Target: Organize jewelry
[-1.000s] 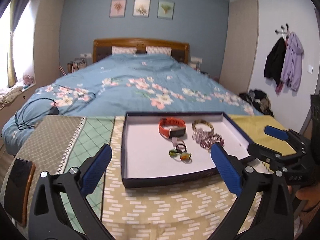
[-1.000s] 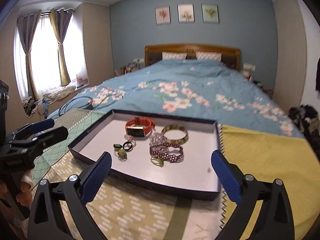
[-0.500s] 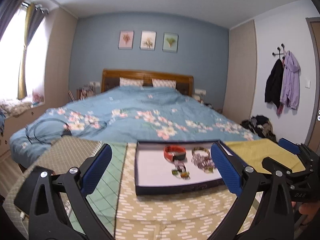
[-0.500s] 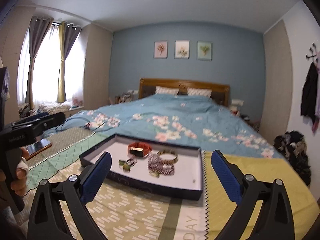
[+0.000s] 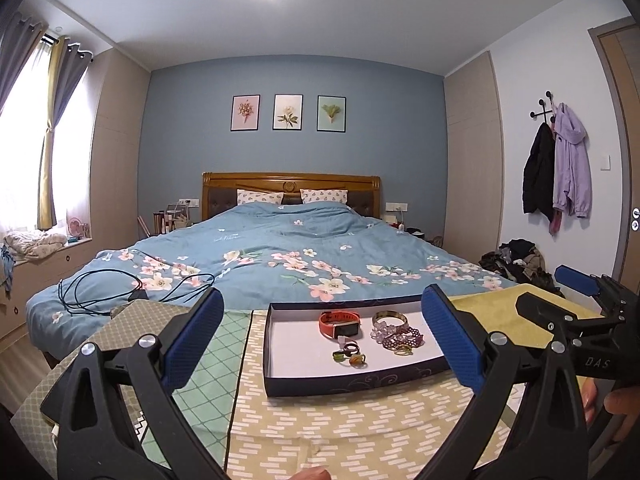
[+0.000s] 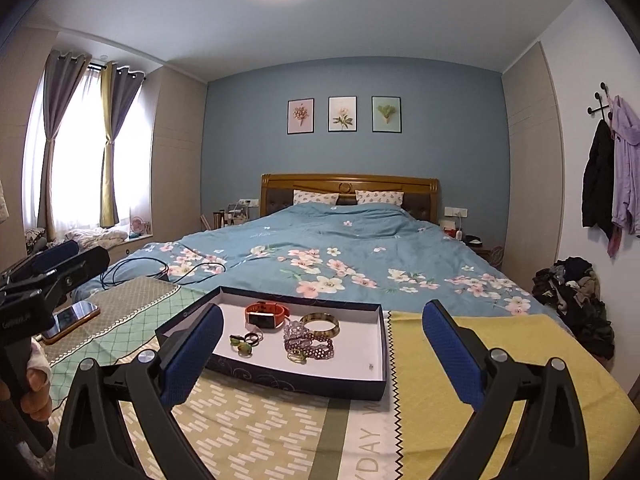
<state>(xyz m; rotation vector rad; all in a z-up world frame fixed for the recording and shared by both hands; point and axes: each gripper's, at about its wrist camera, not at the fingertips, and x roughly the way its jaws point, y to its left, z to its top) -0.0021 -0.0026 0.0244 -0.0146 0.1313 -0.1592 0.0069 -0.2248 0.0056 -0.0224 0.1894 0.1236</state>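
Both grippers pulling back, up from tray [image 5: 352, 388] since earlier. We holding left gripper [image 5: 320, 340], right gripper [image 6: 320, 344] wide open, empty. Jewelry sitting mid-tray: orange band [image 5: 338, 322], beaded bracelets [image 5: 396, 334], rings [image 5: 350, 354]. Sorting seemingly not begun; next needing approach, fine pinch.

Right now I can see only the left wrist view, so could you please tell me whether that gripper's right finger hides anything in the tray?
Observer: Yes. A tiny item lies alone near the tray's near right corner, apart from the bracelets.
Operator: Thank you. Is anything lying left of the tray?
Observer: A phone lies screen-up on the cloth there.
Operator: And how does the right gripper stand?
Observer: The right gripper is wide open with nothing between its fingers.
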